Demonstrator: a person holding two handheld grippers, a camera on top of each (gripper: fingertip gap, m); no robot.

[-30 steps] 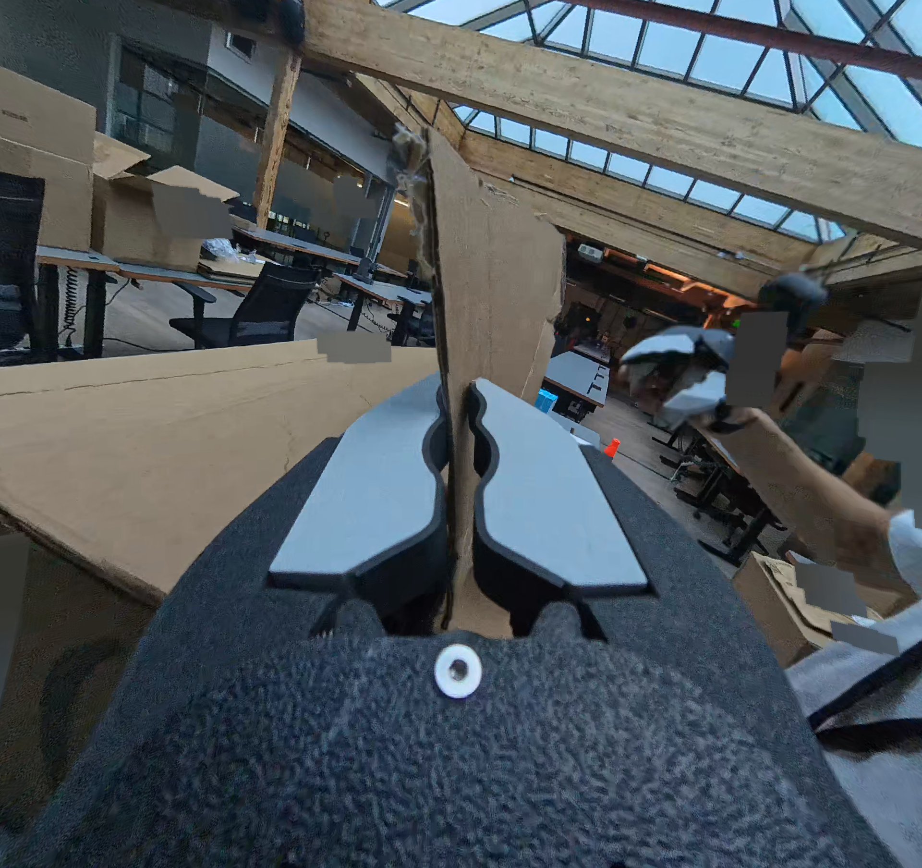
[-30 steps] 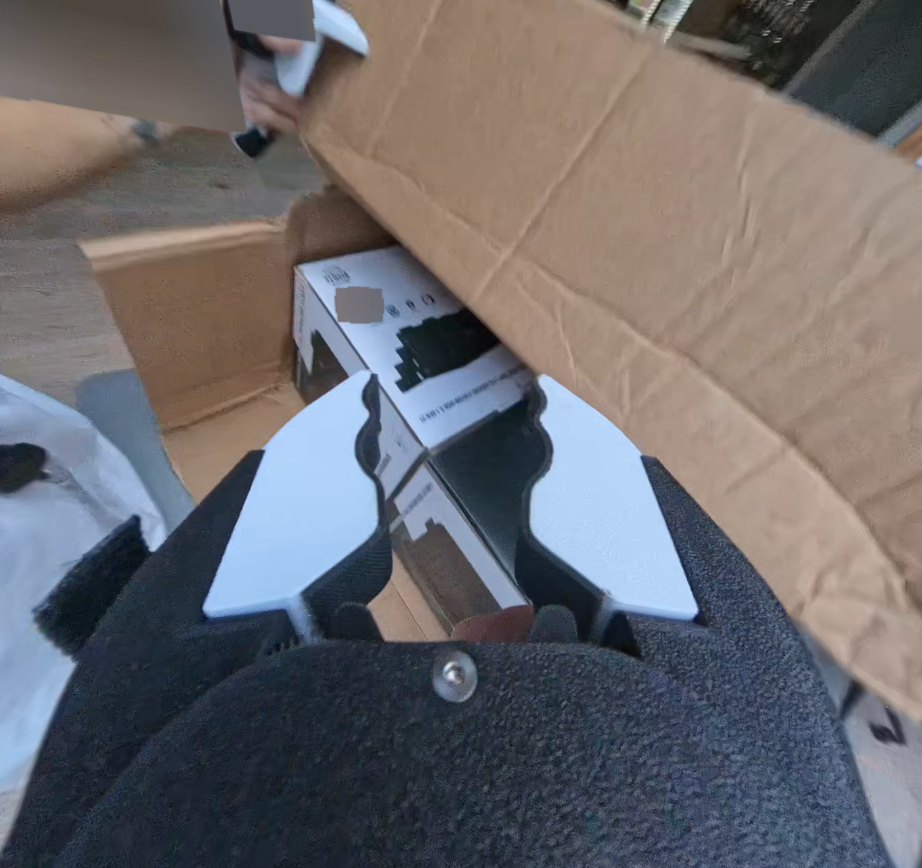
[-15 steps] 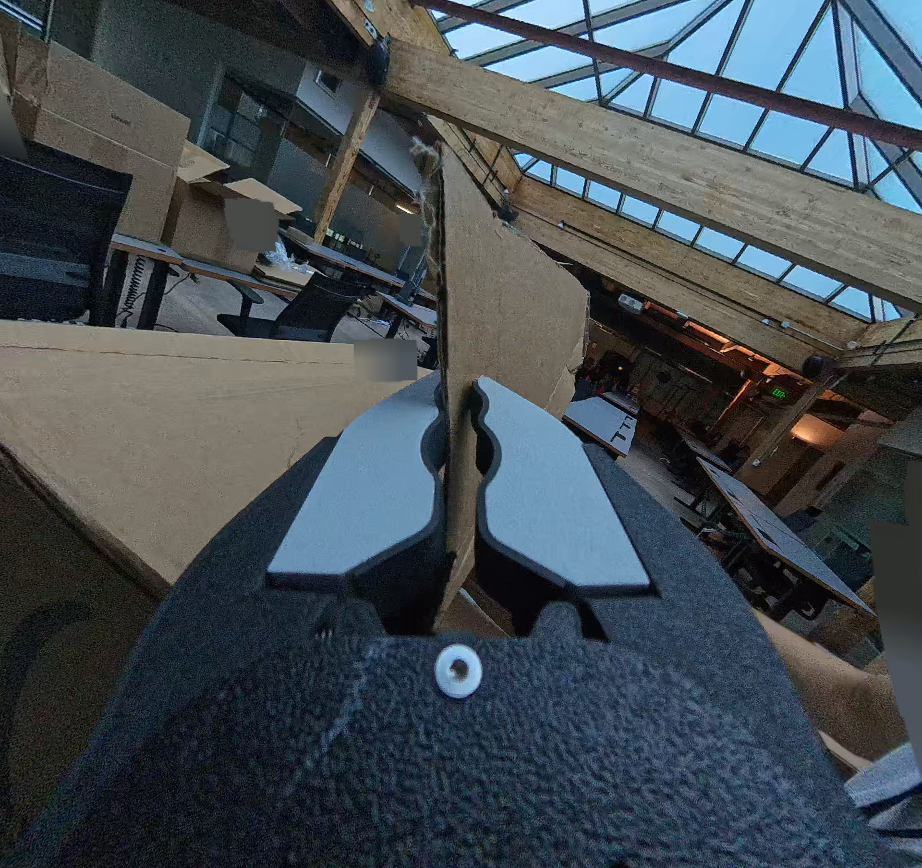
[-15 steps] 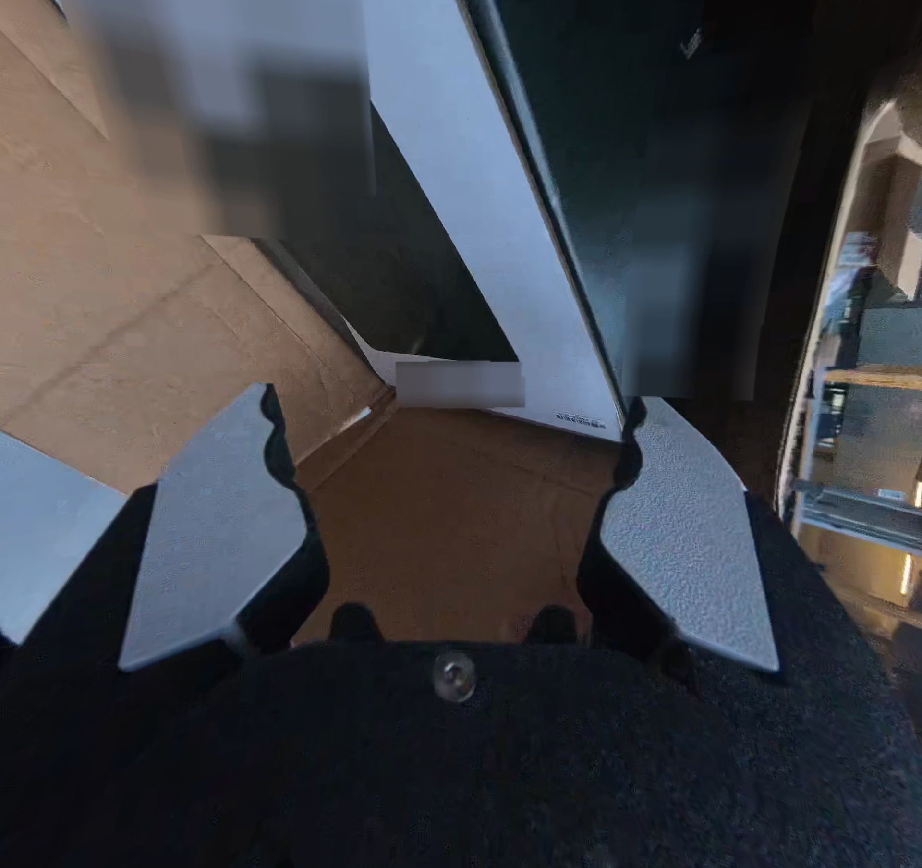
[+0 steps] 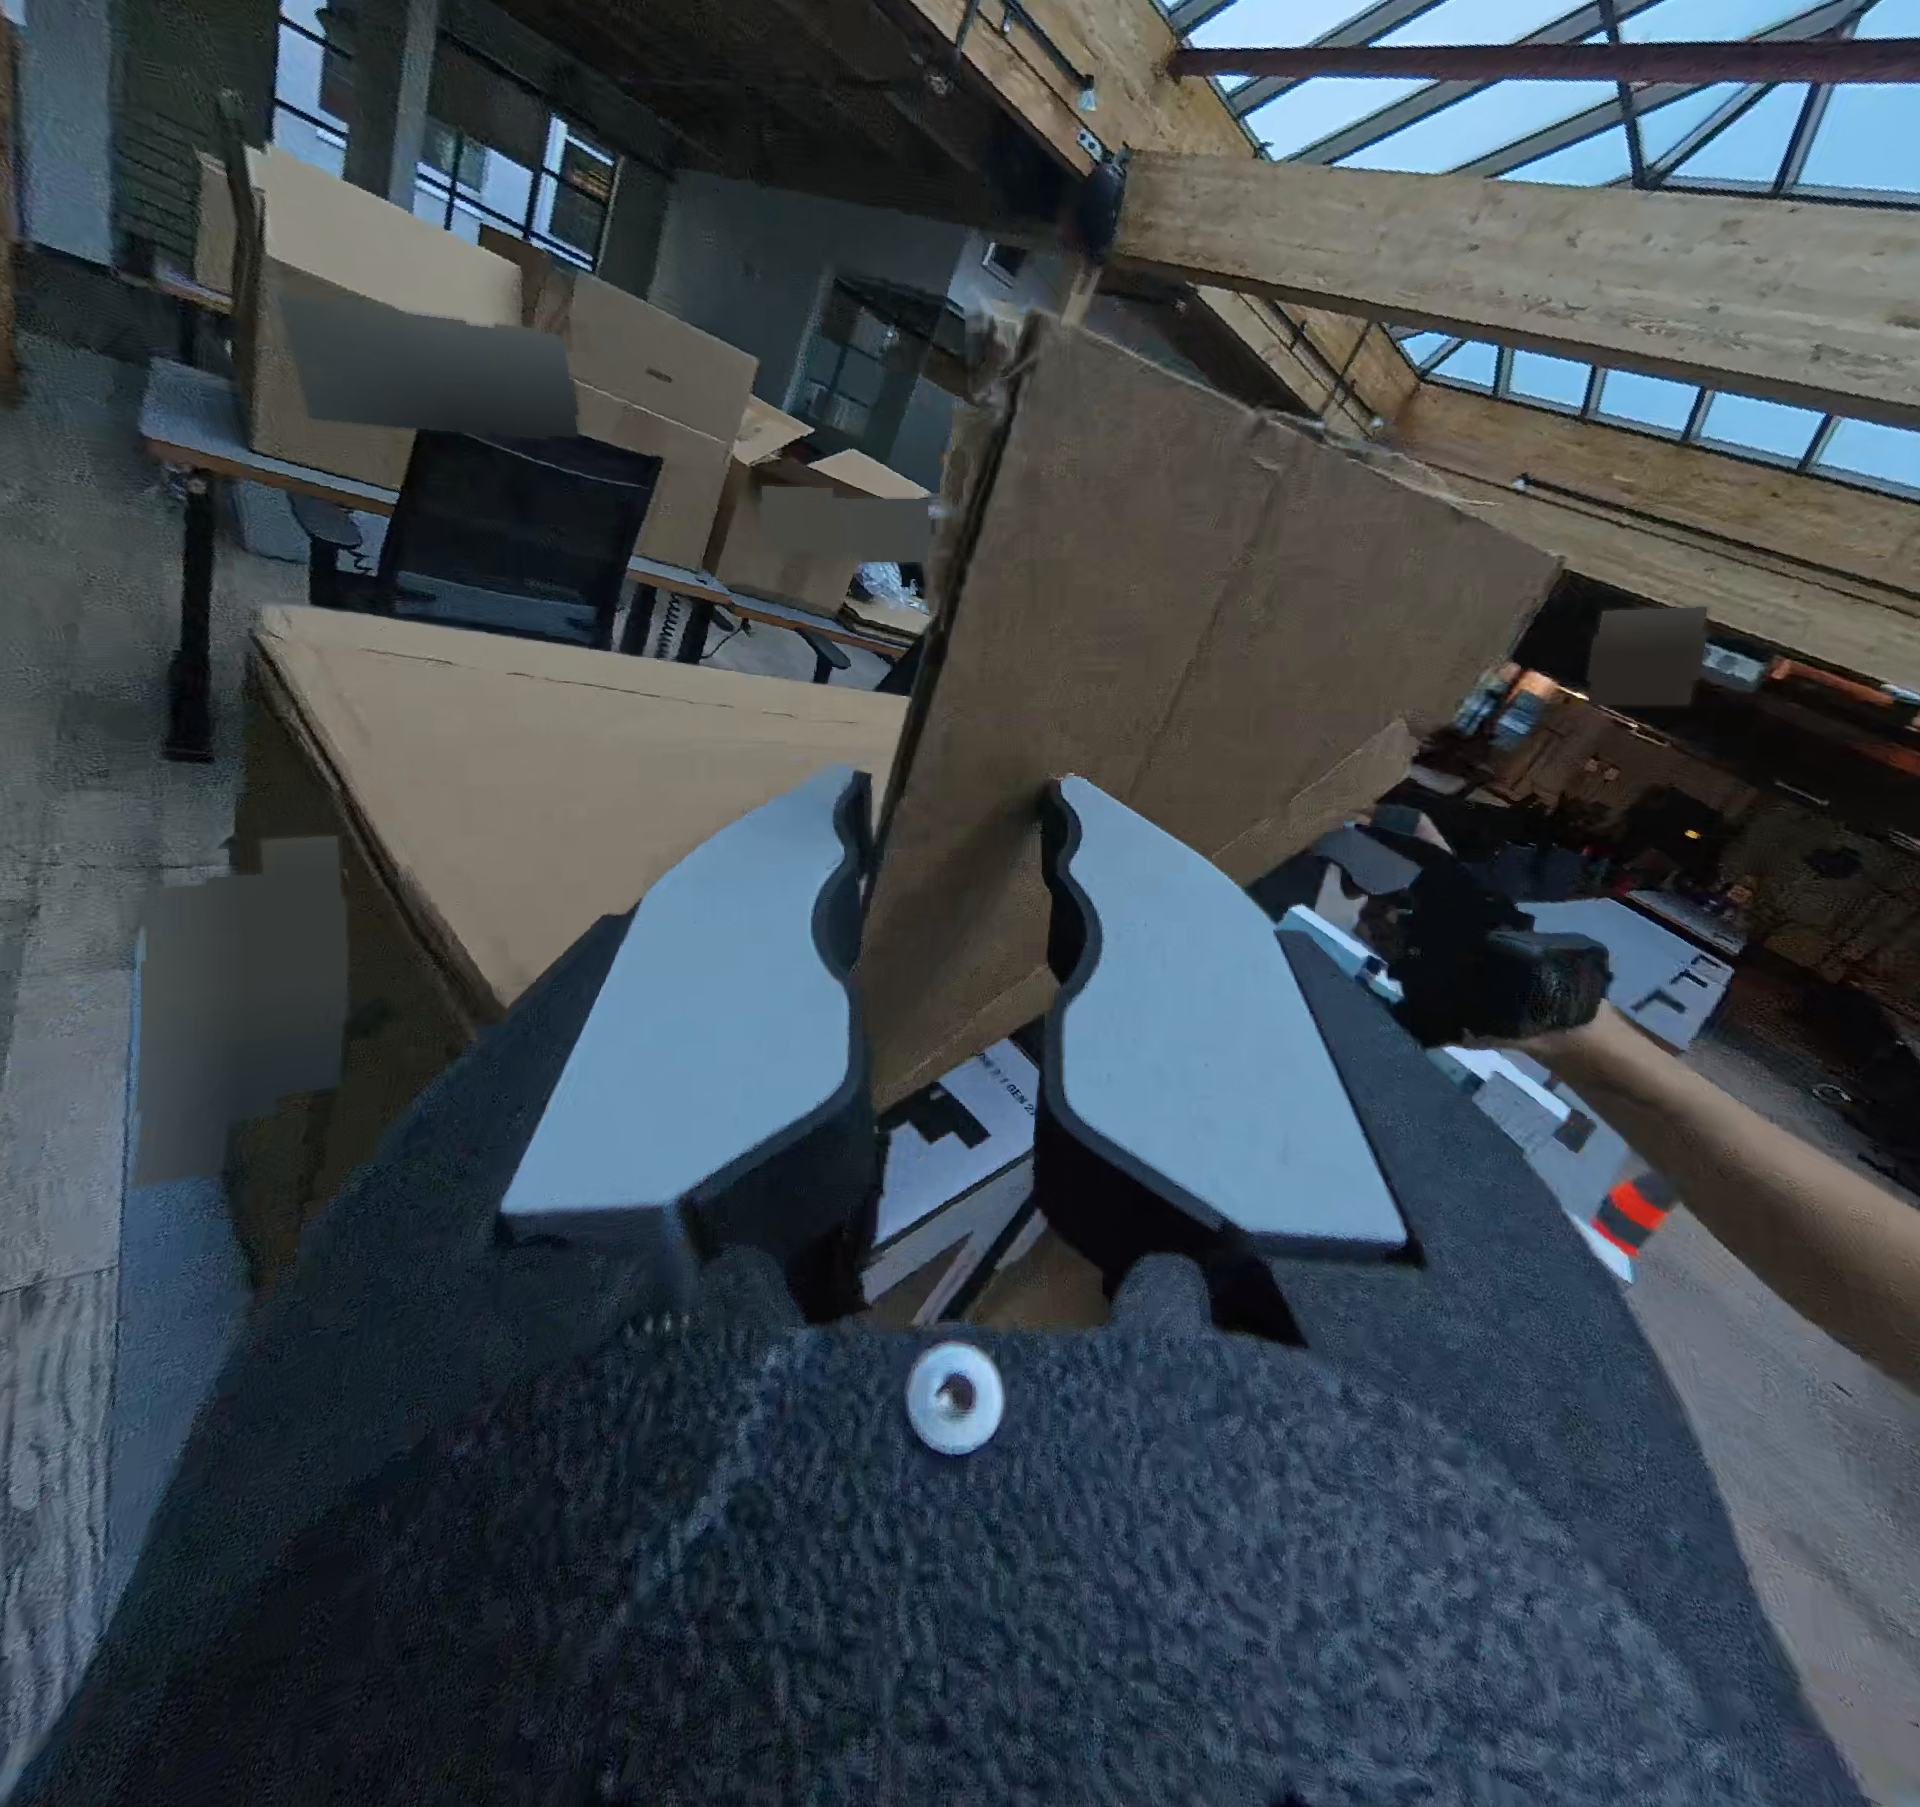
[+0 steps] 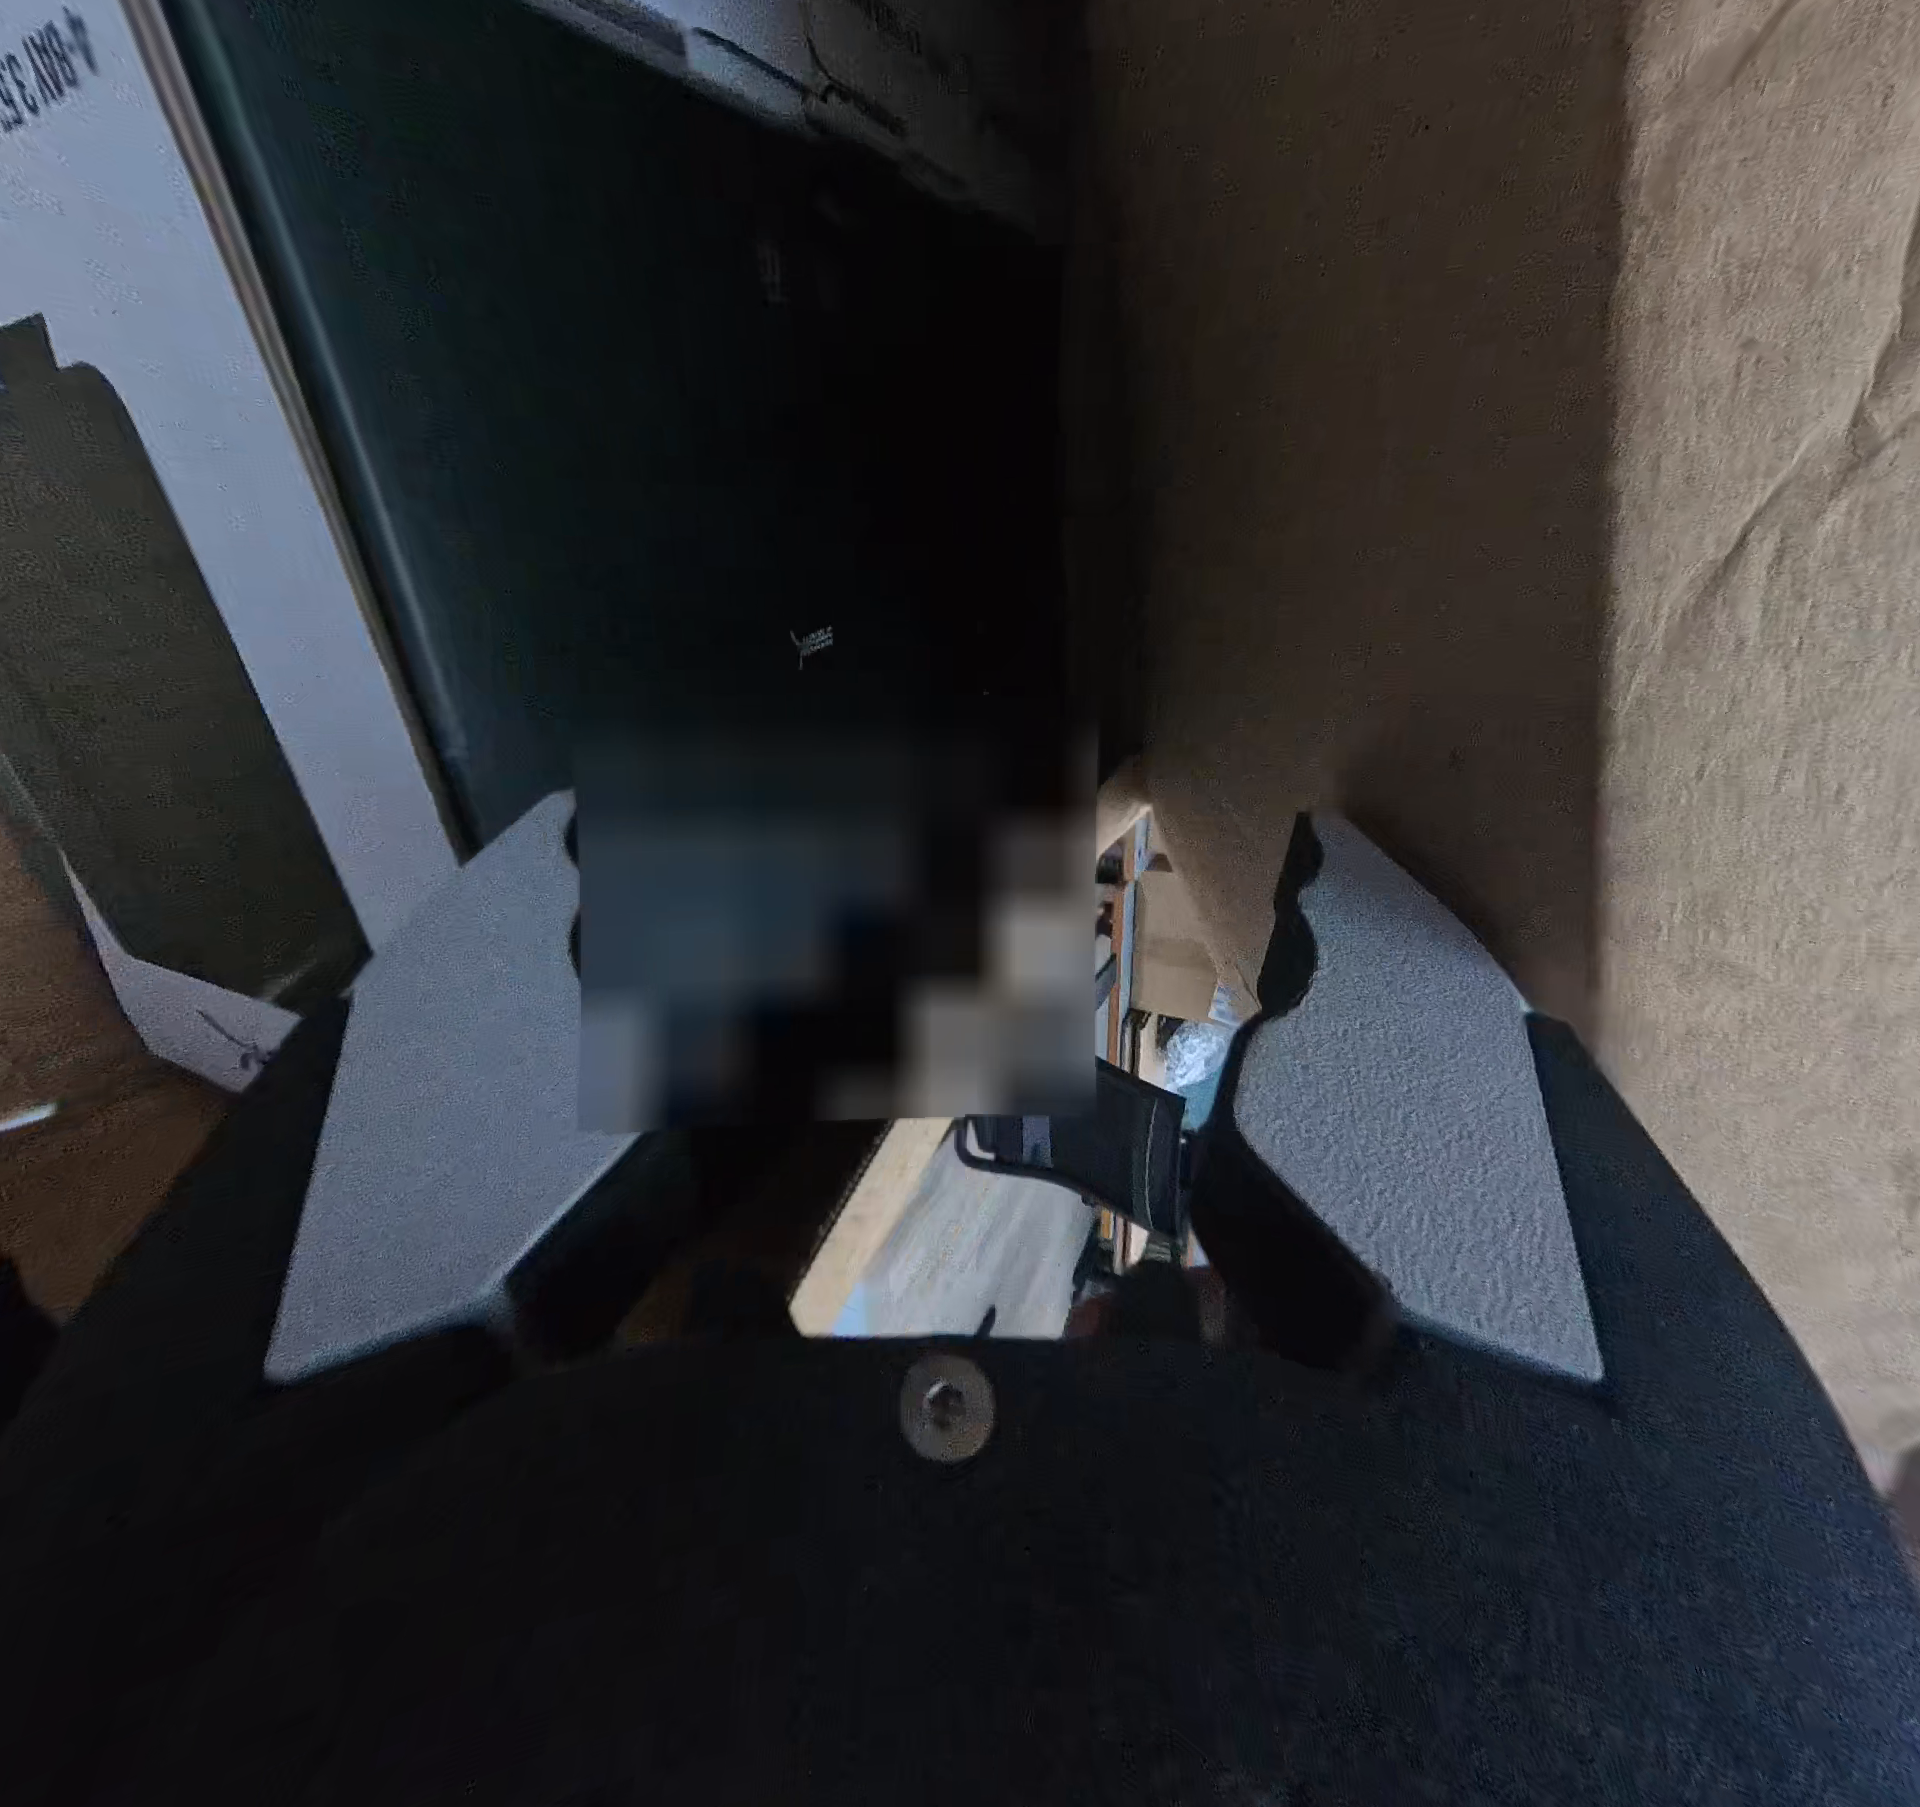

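Observation:
My left gripper [image 5: 956, 801] is open, its jaws on either side of an upright brown cardboard flap [image 5: 1195, 635] of a large carton. The flap's edge lies close to the left finger [image 5: 707, 1030] and is not clamped. Below the jaws a white printed box [image 5: 956, 1155] lies inside the carton. My right gripper [image 5: 1455, 936], held by a bare arm, reaches in from the right. In the right wrist view the right gripper [image 6: 935, 822] is wide open inside the carton. It faces the dark side of a black-and-white box [image 6: 675, 407], with the cardboard wall [image 6: 1455, 407] by its right finger.
Another broad carton flap [image 5: 582, 770] spreads to the left. Desks with stacked cardboard boxes [image 5: 416, 334] and a black chair [image 5: 509, 531] stand behind. An orange cone [image 5: 1631, 1227] is on the floor at right. Wooden beams [image 5: 1507, 251] and a glass roof are overhead. Across from one pair of fingers to the other is roughly 40 cm.
My left gripper was shut on the flap and has now opened, and its view has tilted down. My right gripper opened wide and moved deeper into the carton, close to the black-and-white box.

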